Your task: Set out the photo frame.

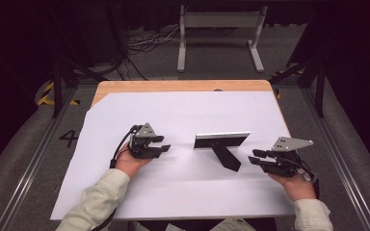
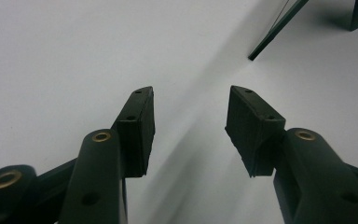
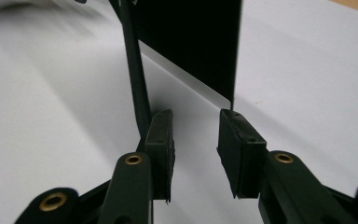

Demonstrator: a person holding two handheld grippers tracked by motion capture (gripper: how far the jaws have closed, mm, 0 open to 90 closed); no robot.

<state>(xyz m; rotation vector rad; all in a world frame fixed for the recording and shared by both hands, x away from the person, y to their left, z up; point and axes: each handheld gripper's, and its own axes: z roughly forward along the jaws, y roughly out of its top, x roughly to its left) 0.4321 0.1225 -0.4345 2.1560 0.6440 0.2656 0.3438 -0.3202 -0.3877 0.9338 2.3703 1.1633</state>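
Observation:
A black picture frame [image 1: 221,140] stands upright in the middle of the white sheet, seen from behind, its black prop leg [image 1: 226,158] reaching toward me. My left gripper [image 1: 163,143] rests to its left, open and empty, pointing right; the frame's left edge [image 2: 275,29] shows far ahead of it. My right gripper [image 1: 254,157] is open just right of the leg. In the right gripper view the frame's back [image 3: 191,42] and its leg [image 3: 135,70] rise close ahead of the right gripper [image 3: 195,140], whose jaws hold nothing.
A white sheet [image 1: 183,187] covers most of a wooden table [image 1: 173,85]. Beyond the table stand a grey metal stand [image 1: 219,33] and loose cables [image 1: 144,41] on the floor. Metal rails [image 1: 29,163] run along both sides.

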